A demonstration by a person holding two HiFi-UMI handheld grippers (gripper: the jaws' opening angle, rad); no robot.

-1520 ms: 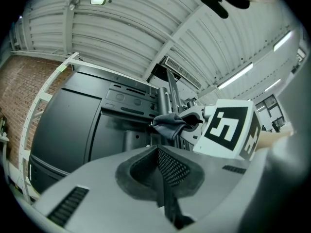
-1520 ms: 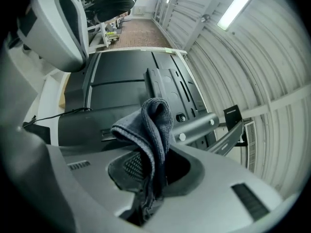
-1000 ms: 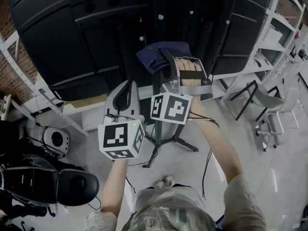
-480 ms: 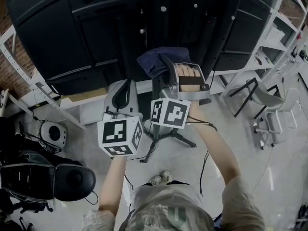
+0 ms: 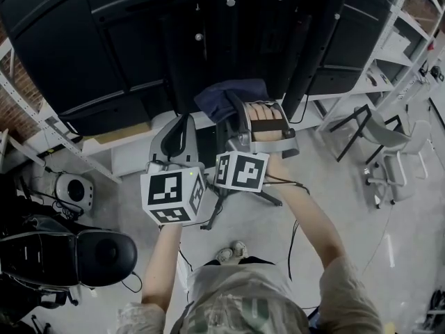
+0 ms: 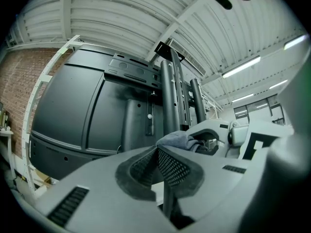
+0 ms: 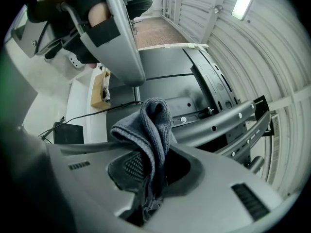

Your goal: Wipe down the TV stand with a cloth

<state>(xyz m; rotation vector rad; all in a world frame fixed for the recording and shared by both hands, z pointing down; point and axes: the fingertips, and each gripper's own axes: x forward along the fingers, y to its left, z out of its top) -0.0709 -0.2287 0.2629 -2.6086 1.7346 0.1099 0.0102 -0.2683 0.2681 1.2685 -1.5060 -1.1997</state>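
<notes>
The TV stand's black poles rise up the back of a large black screen; the stand's legs spread on the floor. My right gripper is shut on a blue-grey cloth, held against the poles. In the right gripper view the cloth is folded and pinched between the jaws, with the perforated poles just beyond. My left gripper hovers left of it, shut and empty. In the left gripper view its pads touch, with the cloth ahead.
White shelving and a grey chair stand to the right. Black cases and gear fill the lower left beside a white frame. A cardboard box lies under the screen. Cables trail on the floor.
Both grippers and the cloth sit lower along the stand's poles than a second ago. The cloth stays pinched in the right gripper, and the left gripper stays shut.
</notes>
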